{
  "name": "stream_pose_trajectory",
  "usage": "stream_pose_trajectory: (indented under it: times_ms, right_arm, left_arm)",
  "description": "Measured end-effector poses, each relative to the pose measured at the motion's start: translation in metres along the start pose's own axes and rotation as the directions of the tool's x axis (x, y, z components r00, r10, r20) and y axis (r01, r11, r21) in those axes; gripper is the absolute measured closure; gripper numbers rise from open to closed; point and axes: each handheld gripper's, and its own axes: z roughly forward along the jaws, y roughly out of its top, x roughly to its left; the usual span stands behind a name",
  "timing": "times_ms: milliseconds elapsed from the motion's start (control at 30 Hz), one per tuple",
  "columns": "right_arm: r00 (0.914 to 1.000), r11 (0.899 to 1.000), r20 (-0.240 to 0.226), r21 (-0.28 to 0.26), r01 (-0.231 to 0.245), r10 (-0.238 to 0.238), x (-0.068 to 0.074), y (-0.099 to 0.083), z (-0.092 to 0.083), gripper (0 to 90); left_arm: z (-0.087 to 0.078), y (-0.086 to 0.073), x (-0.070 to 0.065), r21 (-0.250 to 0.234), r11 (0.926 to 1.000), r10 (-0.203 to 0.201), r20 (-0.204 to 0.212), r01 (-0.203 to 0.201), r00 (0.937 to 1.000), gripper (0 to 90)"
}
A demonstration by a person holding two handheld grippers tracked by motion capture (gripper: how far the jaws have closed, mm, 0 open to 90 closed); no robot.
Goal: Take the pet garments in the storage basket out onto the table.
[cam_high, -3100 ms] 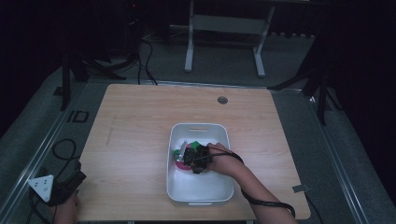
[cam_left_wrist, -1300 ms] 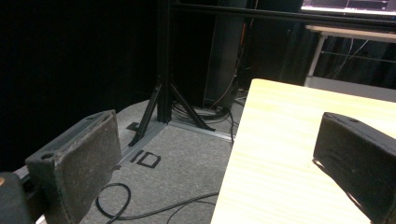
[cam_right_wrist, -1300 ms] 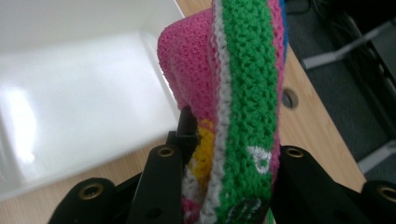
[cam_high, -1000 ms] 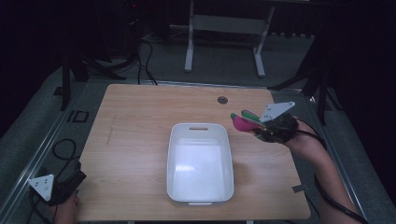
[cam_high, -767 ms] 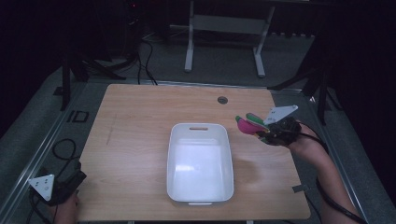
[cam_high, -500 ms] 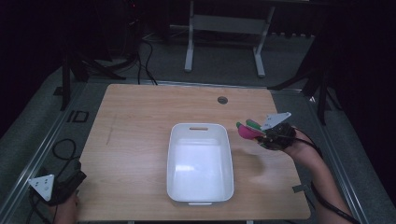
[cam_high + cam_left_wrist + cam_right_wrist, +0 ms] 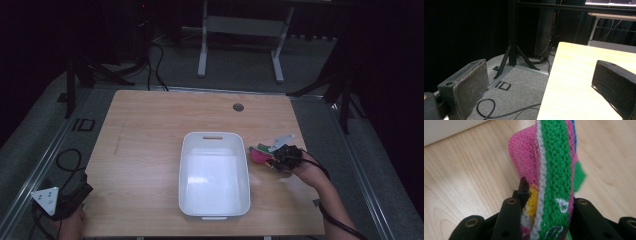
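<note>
A dark room surrounds a grey carpeted floor, with black stands and cables at 10 o'clock and a pale metal frame at 12. The light wooden table carries a small round hole toward 1 o'clock. At its centre sits a white rectangular tub, handle slot facing 12.

The person's right forearm enters from 5 o'clock and reaches up to the right gripper, just beside the tub's rim at 3 o'clock. Its jaws pinch a knitted piece of pink, green, white and yellow, held just above the wood.

The left gripper rests off the table corner at 8 o'clock, jaws spread wide with nothing between them.
</note>
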Motion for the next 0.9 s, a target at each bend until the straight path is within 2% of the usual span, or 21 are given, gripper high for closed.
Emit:
stream_pose_trajectory:
  times_ms: [167,333,433,567,600,733,767,867,900]
  right_arm:
    - [0.9993,1.000,-0.037,0.019,0.006,-0.005,0.008,-0.007,0.013,69.8]
    - [0.9966,0.998,-0.062,-0.031,-0.057,0.055,0.012,-0.018,0.020,67.4]
    - [0.9973,0.998,-0.056,-0.034,-0.048,0.046,0.014,-0.020,0.019,64.3]
    - [0.9981,0.999,-0.055,-0.010,-0.031,0.030,0.015,-0.017,0.014,57.3]
    - [0.9990,1.000,-0.043,-0.006,-0.011,0.011,0.017,-0.014,0.008,52.8]
    - [0.9989,0.999,-0.045,-0.043,0.010,-0.012,0.021,-0.011,-0.007,42.0]
    - [0.9991,0.999,-0.042,-0.053,0.006,-0.008,0.021,-0.011,-0.010,38.9]
    - [0.9973,0.990,-0.036,-0.124,-0.068,0.064,0.018,-0.014,-0.025,30.1]
    - [0.9973,0.990,-0.036,-0.124,-0.068,0.064,0.018,-0.014,-0.025,30.1]
  left_arm:
    - [0.000,0.000,0.000,0.000,1.0000,-0.002,0.002,0.002,1.0000,1.2]
    - [0.000,0.000,0.000,0.000,1.0000,-0.001,0.001,0.001,1.0000,1.2]
    - [0.000,0.000,0.000,0.000,1.0000,-0.004,0.002,0.004,1.0000,1.2]
    - [0.000,0.000,0.001,0.000,1.0000,-0.009,0.000,0.009,1.0000,1.2]
    - [0.000,0.000,0.000,0.000,1.0000,-0.004,0.001,0.004,1.0000,1.2]
    - [0.000,0.000,0.001,-0.001,1.0000,-0.007,0.000,0.007,1.0000,1.2]
    - [0.000,0.000,0.001,-0.001,1.0000,-0.007,-0.001,0.007,1.0000,1.2]
    - [0.000,0.000,0.001,-0.001,1.0000,-0.008,0.000,0.008,1.0000,1.2]
    - [0.000,0.000,0.001,-0.001,1.0000,-0.008,0.000,0.008,1.0000,1.2]
